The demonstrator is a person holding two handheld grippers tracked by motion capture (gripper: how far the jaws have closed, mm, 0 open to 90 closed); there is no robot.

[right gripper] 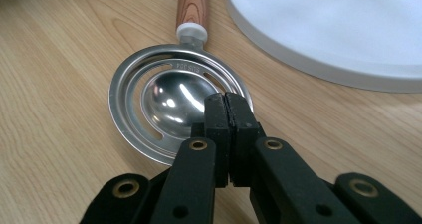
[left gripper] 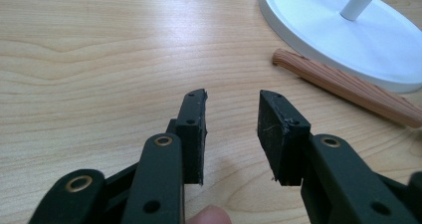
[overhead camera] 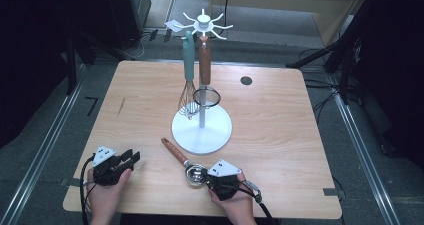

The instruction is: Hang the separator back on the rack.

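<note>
- A whisk (overhead camera: 188,92) and a strainer (overhead camera: 205,80) hung from the white stand (overhead camera: 202,130) on the table (overhead camera: 270,135); the wooden-handled egg separator (overhead camera: 186,162) lay flat just beside the stand's base, not yet hung, so the job looked partly done.
- The right gripper (right gripper: 229,109) had its jaws pressed together at the near rim of the separator's metal bowl; whether the thin rim was pinched between them could not be told.
- The left gripper (left gripper: 231,127) hovered over bare wood near the handle's tip, jaws apart and empty.

Materials, surface finish
Separator (right gripper: 169,102): glossy metal bowl, wood-grain handle. Table (overhead camera: 280,130): matt wood. Stand (overhead camera: 202,130): smooth white. Pads (left gripper: 276,134): rough, black.
</note>
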